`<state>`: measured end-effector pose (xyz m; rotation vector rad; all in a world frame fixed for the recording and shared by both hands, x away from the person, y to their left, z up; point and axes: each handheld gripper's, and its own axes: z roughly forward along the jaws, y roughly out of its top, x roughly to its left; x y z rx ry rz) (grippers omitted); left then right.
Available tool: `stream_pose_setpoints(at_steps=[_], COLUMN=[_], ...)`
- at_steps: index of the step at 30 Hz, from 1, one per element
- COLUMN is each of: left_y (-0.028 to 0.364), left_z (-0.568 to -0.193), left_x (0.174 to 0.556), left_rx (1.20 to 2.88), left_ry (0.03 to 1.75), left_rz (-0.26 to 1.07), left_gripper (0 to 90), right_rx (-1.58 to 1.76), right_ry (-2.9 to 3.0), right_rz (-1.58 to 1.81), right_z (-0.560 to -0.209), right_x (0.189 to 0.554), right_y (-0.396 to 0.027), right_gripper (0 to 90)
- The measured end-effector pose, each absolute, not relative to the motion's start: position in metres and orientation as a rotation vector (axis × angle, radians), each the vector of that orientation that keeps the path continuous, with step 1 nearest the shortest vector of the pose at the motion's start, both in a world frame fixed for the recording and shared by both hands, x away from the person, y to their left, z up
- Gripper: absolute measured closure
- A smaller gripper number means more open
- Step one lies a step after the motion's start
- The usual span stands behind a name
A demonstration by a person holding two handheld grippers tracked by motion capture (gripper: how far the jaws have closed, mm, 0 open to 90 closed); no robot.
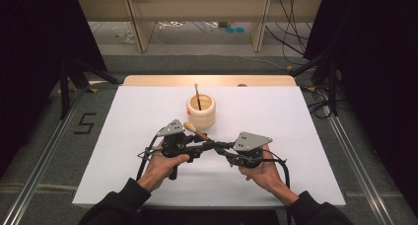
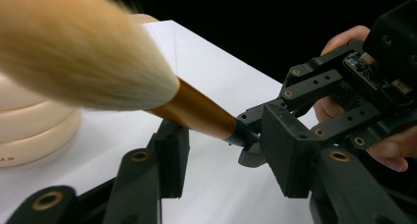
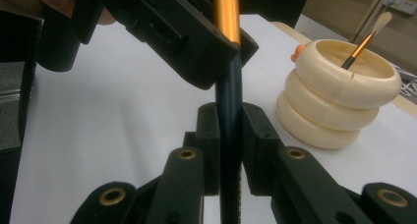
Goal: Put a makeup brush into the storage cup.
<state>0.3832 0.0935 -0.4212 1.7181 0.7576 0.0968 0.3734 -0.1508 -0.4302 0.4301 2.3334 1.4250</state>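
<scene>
Brush (image 2: 147, 94) (bristles blurred) crosses between left gripper (image 2: 223, 155) jaws.

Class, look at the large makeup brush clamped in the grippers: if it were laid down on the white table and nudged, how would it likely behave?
The brush has a round, smooth handle, so it would probably roll and could slip in a loose grip. Its fluffy bristle head looks soft and would likely flex. It seems light for its size; the right gripper holds it by the handle's end alone.

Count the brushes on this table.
2. A thin brush stands in the cream holder; a big brush is clamped by the right tongs, nearer the person.
</scene>
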Motion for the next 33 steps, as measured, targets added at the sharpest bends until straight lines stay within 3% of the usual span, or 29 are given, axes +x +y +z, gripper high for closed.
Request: stream_pose_setpoints(at_steps=[20, 33], left_y=[0.0919, 0.089], left_z=[-0.4218, -0.4209], left_x=[0.3824, 0.3798], left_rx=[1.658, 1.662], left_ry=[0.725, 0.695], left_rz=[0.038, 0.076], left_gripper=[75.9, 77.1], right_rx=[0.45, 0.478], right_ry=[2.354, 2.371], right_rz=[1.447, 1.48], right_z=[-0.4334, -0.434], right_x=[0.3725, 0.3716], right_y=[-0.1476, -0.1462], right_gripper=[79.3, 79.2])
